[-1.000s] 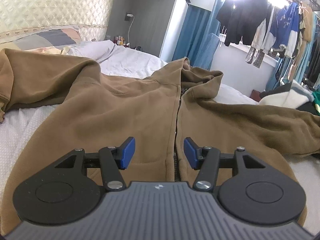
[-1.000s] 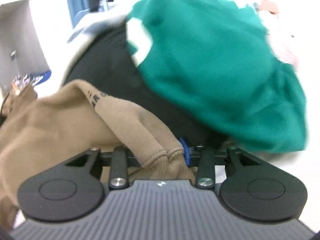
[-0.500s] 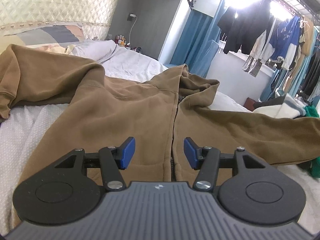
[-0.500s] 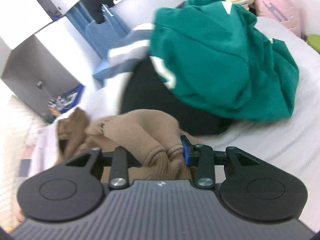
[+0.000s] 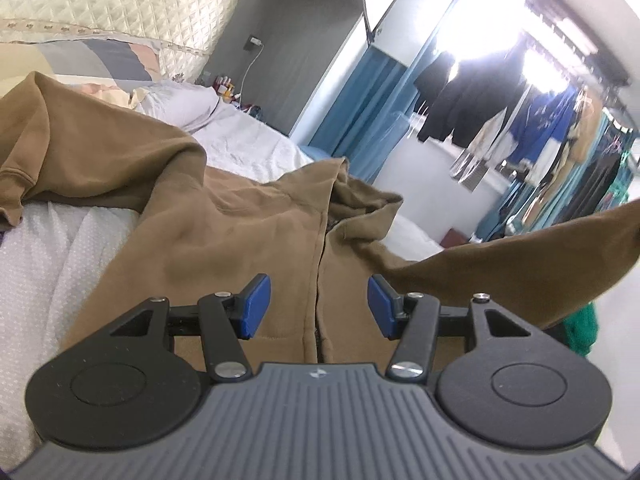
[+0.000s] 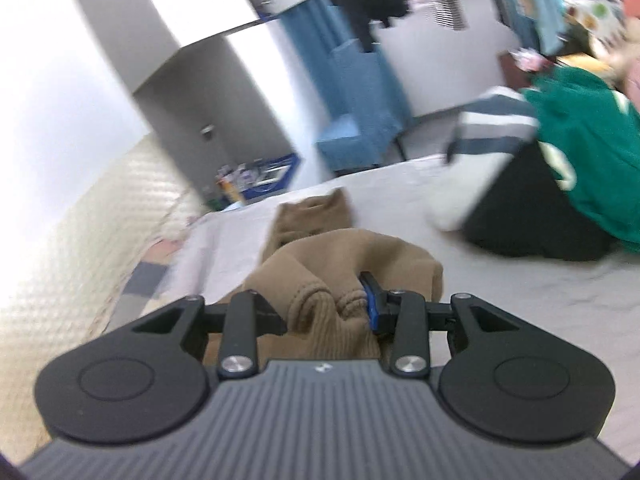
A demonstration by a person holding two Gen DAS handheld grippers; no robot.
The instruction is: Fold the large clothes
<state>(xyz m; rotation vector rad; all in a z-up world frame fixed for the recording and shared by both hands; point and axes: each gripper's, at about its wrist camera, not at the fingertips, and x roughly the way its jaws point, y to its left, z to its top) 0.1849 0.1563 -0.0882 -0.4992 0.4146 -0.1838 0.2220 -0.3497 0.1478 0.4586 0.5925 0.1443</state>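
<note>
Left wrist view: your left claw (image 5: 318,306) hangs open and empty above the lower front of the brown zip hoodie (image 5: 224,248), its blue pads either side of the zipper line and clear of the cloth. The hoodie lies face up across the bed (image 5: 52,248), hood at the far end. One sleeve is bunched at the far left, near the pillow (image 5: 80,60). The other sleeve (image 5: 520,248) is lifted off the bed at the right and stretches toward the frame edge. A rack of hanging clothes (image 5: 520,120) stands in the far background.

Right wrist view: your right claw (image 6: 328,308) is clamped on the ribbed cuff (image 6: 320,312) of that sleeve, the cloth bunched between the pads. The picture is blurred. Beyond the cuff you see the hood, and at the far right a pile of other garments topped by a green one (image 6: 592,152).

The step in hand looks like the first sleeve fold: the right sleeve is being carried up and over toward the chest. Next, you would need to bring the cuff across the zipper, lay the sleeve flat on the body without twisting it, then release. The left claw is well placed to pin the front panel while you do so.

No brand, label or writing can be read; a small emblem on each claw housing is too small to make out.
</note>
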